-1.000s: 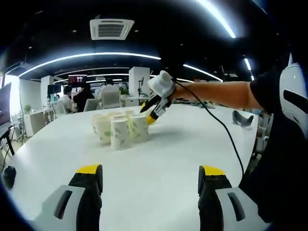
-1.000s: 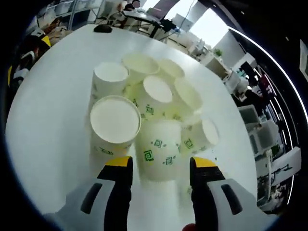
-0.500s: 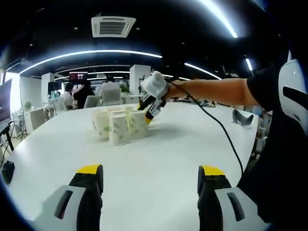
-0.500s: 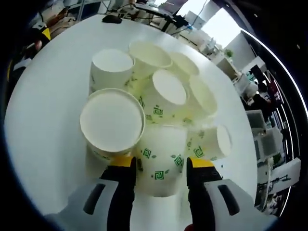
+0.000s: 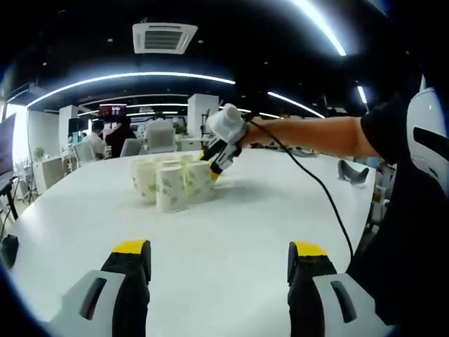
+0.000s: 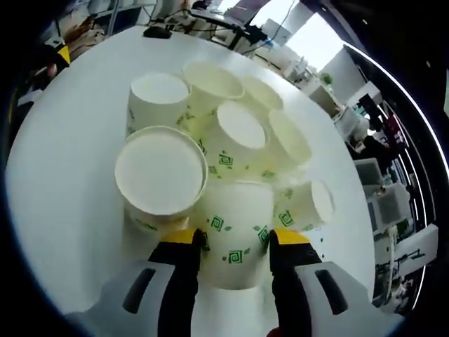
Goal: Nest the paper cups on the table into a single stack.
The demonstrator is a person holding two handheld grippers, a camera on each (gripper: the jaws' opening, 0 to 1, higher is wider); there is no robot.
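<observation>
1. Right gripper view: paper cups are sitting bunched together on the white table, touching each other. I'm counting seven, approx., as some overlap.
2. Most are standing upside down w/ flat bases up; at least one at the back is showing an open mouth, and I can't see anything inside it.
3. The right gripper is sitting over the nearest cup, one yellow-tipped jaw on each side, pressing at its walls; looks clamped on it.
4. Left gripper view: the left gripper is hovering low over bare tabletop, jaws wide apart, nothing between them, well apart from the cups.
5. The cup cluster is sitting mid-table; the right gripper is reaching down onto its right side on a person's outstretched arm, cable trailing.
6. Office desks and seated people are showing beyond.
</observation>
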